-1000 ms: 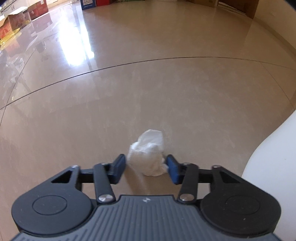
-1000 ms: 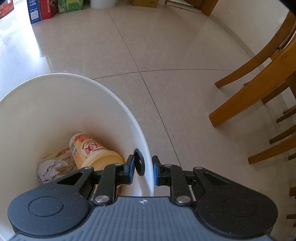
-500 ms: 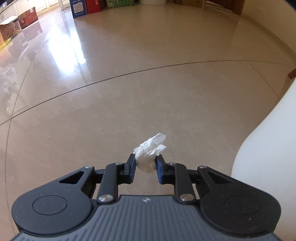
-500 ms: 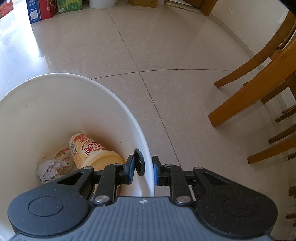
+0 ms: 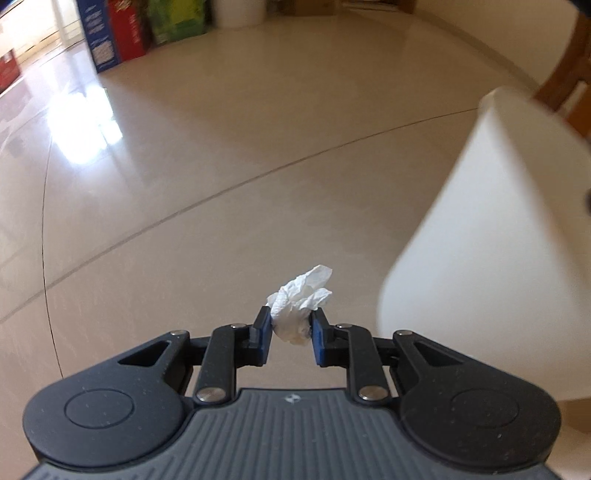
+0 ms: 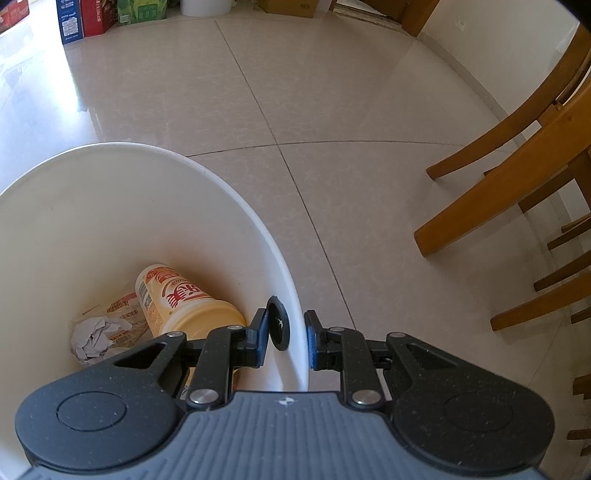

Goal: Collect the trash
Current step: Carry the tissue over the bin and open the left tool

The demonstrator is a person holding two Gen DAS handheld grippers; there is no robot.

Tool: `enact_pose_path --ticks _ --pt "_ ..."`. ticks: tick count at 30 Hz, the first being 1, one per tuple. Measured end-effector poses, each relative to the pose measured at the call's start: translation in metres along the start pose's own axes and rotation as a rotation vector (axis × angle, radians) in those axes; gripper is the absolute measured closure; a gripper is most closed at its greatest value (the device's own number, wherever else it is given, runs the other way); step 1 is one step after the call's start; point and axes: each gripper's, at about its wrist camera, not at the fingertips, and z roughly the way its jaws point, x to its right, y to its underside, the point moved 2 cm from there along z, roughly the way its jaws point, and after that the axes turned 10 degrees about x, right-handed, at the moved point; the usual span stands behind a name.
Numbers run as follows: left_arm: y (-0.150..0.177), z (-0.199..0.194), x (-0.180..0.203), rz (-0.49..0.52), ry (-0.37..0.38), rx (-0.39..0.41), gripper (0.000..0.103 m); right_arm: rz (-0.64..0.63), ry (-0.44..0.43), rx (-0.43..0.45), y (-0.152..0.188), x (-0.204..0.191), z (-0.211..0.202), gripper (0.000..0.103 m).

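The left tool (image 5: 289,328) is clamped on a crumpled white tissue (image 5: 300,304), both blue pads pressing its sides. The tissue's upper part sticks out past the pads; its lower end hangs between them, clear of the floor (image 5: 221,166). Just right of the tissue stands the white bin (image 5: 498,240), seen from outside; its far edge and base are cut off by the frame, and a dark spot on its wall at the frame's right edge is too cropped to identify.

The right tool (image 6: 285,338) grips the bin's (image 6: 147,206) rim: its left pad sits inside the bin against a black round fitting (image 6: 279,326), its right pad outside the wall. The bin's near side is hidden under the tool's body.

Inside the bin lie a yellow bottle (image 6: 192,301) with a red-printed label, a crumpled paper ball (image 6: 98,336) to its left, and a printed wrapper (image 6: 122,312) partly buried beneath both. The bottle's lower end is hidden behind the tool.

Right of the bin, wooden chair legs (image 6: 517,177) run off the frame. Beyond the bin, coloured boxes (image 6: 92,16) line the far wall, blurred in the left view.
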Motion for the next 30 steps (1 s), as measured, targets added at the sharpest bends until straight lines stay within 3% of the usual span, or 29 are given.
enact_pose_path --ticks 9,15,16,17,18,19,20,23,30 --pt "-0.058 -0.091 0.052 0.141 0.163 0.12 0.082 0.004 0.002 0.0 0.0 0.0 -0.001 0.079" --pt "-0.066 -0.09 0.104 0.171 0.27 0.128 0.081 0.015 -0.004 -0.004 -0.001 0.003 0.0 0.079" --pt "-0.065 -0.089 0.11 0.18 0.278 0.127 0.074 0.016 -0.005 -0.004 -0.002 0.004 0.0 0.079" --pt "-0.064 -0.087 0.115 0.188 0.281 0.122 0.054 0.015 -0.006 -0.004 -0.002 0.004 0.0 0.079" --pt "-0.063 -0.086 0.119 0.192 0.279 0.123 0.04 0.016 -0.007 -0.004 -0.002 0.004 0.0 0.079" --pt "-0.061 -0.086 0.123 0.19 0.269 0.134 0.015 0.016 -0.008 -0.004 -0.002 0.005 0.0 0.079" --pt "-0.06 -0.089 0.125 0.187 0.259 0.151 0.008 0.017 -0.01 -0.004 -0.002 0.005 0.0 0.079" --pt "-0.059 -0.091 0.126 0.173 0.255 0.179 0.007 0.021 -0.014 -0.005 -0.001 0.006 0.001 0.08" --pt "-0.05 -0.089 0.121 0.134 0.098 0.19 0.005 0.028 -0.018 -0.009 -0.001 0.006 0.0 0.08"
